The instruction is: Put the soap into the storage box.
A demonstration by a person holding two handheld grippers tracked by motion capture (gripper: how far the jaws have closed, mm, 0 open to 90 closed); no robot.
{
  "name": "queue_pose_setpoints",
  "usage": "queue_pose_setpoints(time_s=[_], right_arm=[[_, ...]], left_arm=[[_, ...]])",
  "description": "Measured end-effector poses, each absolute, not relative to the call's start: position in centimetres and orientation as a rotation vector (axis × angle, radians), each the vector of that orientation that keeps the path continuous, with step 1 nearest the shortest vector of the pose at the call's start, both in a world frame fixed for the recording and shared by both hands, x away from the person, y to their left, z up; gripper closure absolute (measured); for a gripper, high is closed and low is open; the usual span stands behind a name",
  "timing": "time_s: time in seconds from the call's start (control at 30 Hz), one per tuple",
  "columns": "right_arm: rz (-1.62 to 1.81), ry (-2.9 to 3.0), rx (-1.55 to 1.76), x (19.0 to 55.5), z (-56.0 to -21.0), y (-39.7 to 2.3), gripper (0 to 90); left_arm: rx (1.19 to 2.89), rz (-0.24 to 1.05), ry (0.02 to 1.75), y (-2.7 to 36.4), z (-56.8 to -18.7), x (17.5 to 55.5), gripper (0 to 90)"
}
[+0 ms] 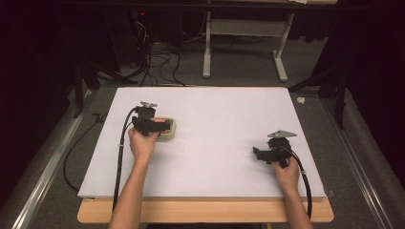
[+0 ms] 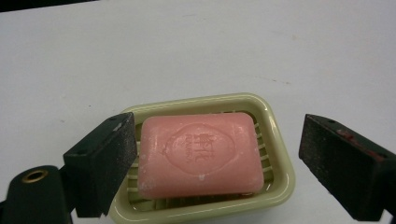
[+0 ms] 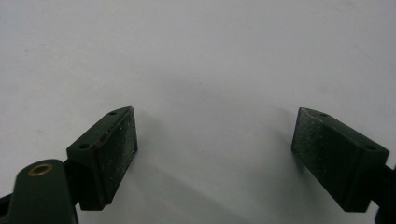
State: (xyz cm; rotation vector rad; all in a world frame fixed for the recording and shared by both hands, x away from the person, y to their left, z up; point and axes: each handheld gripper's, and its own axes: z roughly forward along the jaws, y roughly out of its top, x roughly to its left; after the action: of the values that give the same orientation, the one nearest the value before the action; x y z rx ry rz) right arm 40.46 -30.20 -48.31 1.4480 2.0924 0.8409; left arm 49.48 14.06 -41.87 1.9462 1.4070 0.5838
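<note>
The black two-jaw left gripper (image 1: 160, 125), held in the person's left hand (image 1: 142, 143), hangs over the left part of a white rectangular board (image 1: 219, 143) with its jaws spread wide and nothing between them. In the left gripper view, a pale green plastic soap dish (image 2: 275, 154) sits on the board between and below the open jaws, carrying a pink rectangular bar of soap (image 2: 201, 154) with an embossed oval mark on its top face. The left jaw overlaps the dish's near-left corner; whether it touches the rim cannot be told. The right jaw stands apart from the dish. From the high view, the dish (image 1: 171, 132) lies just beyond the hand, partly hidden by the gripper. Well to the right, the person's right hand (image 1: 286, 174) holds the black right gripper (image 1: 258, 153), low over the bare board, its jaws likewise wide apart and empty, a grey three-cornered plate on top.
</note>
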Motion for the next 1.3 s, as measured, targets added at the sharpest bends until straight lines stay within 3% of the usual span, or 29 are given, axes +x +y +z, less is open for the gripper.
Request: queue_pose_setpoints(time_s=[1.3], right_arm=[[0.842,2.092,1.450,40.5,-48.3,-30.2,14.9]], left_arm=[[1.882,0.574,1.286,17.5,-39.4,43.1,14.0]])
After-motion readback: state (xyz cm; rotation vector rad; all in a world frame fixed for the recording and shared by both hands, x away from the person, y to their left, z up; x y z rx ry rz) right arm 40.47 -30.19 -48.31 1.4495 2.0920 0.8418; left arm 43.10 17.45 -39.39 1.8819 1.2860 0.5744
